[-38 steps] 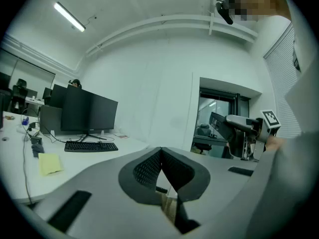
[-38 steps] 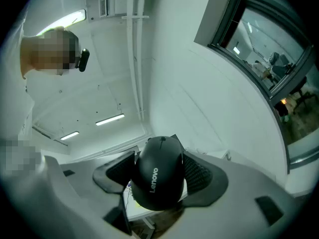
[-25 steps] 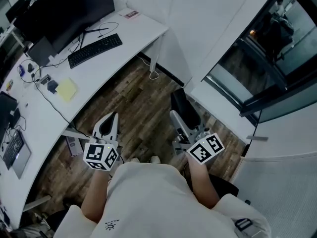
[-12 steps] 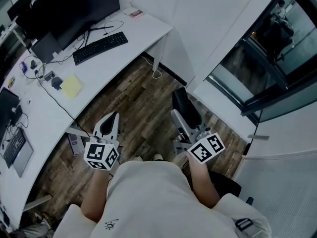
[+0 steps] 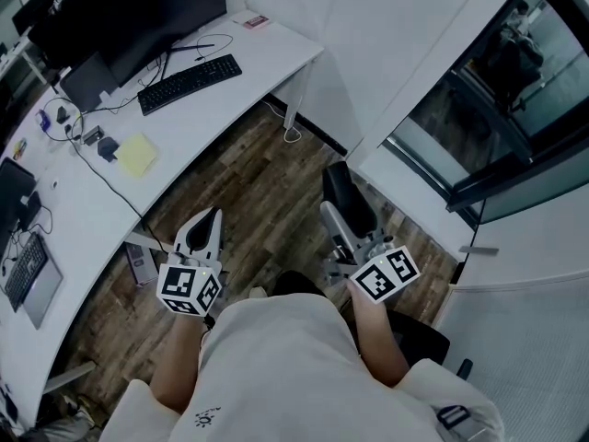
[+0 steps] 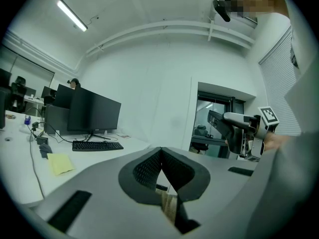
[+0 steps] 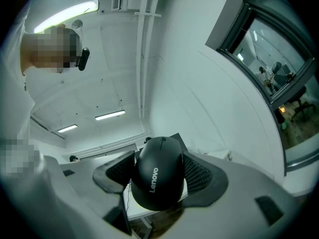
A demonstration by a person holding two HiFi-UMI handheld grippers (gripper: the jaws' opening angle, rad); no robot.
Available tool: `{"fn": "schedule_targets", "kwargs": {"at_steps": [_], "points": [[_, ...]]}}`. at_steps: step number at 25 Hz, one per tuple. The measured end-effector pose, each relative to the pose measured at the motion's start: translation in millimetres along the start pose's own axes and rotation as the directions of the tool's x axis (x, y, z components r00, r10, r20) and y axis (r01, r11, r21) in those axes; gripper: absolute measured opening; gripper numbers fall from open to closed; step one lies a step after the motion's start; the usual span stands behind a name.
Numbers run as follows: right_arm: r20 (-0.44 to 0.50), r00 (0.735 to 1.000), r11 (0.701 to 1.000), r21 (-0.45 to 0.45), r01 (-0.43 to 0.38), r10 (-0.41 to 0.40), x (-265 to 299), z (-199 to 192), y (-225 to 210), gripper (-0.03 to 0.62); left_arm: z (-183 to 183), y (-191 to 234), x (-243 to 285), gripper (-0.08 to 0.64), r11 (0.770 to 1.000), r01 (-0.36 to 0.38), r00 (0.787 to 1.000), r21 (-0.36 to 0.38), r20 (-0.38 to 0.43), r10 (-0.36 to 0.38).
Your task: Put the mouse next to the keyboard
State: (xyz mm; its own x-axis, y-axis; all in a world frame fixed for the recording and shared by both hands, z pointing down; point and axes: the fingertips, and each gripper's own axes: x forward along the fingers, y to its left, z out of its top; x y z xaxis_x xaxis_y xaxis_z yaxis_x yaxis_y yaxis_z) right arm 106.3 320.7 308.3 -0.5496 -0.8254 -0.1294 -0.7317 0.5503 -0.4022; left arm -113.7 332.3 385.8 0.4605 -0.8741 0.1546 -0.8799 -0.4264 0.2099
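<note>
A black Lenovo mouse sits clamped between the two pads of my right gripper. In the head view the mouse and that gripper hang over the wooden floor, right of centre. The black keyboard lies on the white desk at upper left, in front of a dark monitor, well away from both grippers. My left gripper hovers over the floor near the desk's edge, its jaws shut together on nothing. The left gripper view shows the keyboard far ahead.
On the desk lie a yellow pad, cables and small items, and a card. A second keyboard sits at far left. A white wall and glass partition stand to the right. A desk leg meets the floor.
The desk and keyboard have drifted slightly right in the head view. Both grippers keep their places, the right one still holding the mouse.
</note>
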Motion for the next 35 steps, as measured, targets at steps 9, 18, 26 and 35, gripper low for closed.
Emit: {"fn": "schedule_targets", "kwargs": {"at_steps": [9, 18, 26, 35], "points": [[0.003, 1.0, 1.0, -0.015, 0.009, -0.009, 1.5, 0.5, 6.2, 0.311, -4.3, 4.8, -4.2, 0.011, 1.0, 0.011, 1.0, -0.002, -0.008, -0.011], [-0.001, 1.0, 1.0, -0.004, -0.012, 0.012, 20.6, 2.0, -9.7, 0.311, -3.6, 7.9, 17.8, 0.011, 1.0, 0.001, 1.0, 0.001, -0.015, -0.001], [-0.027, 0.999, 1.0, 0.011, -0.028, 0.028, 54.5, 3.3, -49.7, 0.311, -2.3, 15.3, 60.5, 0.011, 1.0, -0.022, 0.999, -0.004, -0.033, 0.022], [-0.051, 0.995, 0.996, 0.033, -0.085, 0.086, 118.0, 11.5, -99.5, 0.311, 13.4, 36.7, 126.4, 0.011, 0.997, -0.071, 0.997, -0.001, -0.036, 0.071]]}}
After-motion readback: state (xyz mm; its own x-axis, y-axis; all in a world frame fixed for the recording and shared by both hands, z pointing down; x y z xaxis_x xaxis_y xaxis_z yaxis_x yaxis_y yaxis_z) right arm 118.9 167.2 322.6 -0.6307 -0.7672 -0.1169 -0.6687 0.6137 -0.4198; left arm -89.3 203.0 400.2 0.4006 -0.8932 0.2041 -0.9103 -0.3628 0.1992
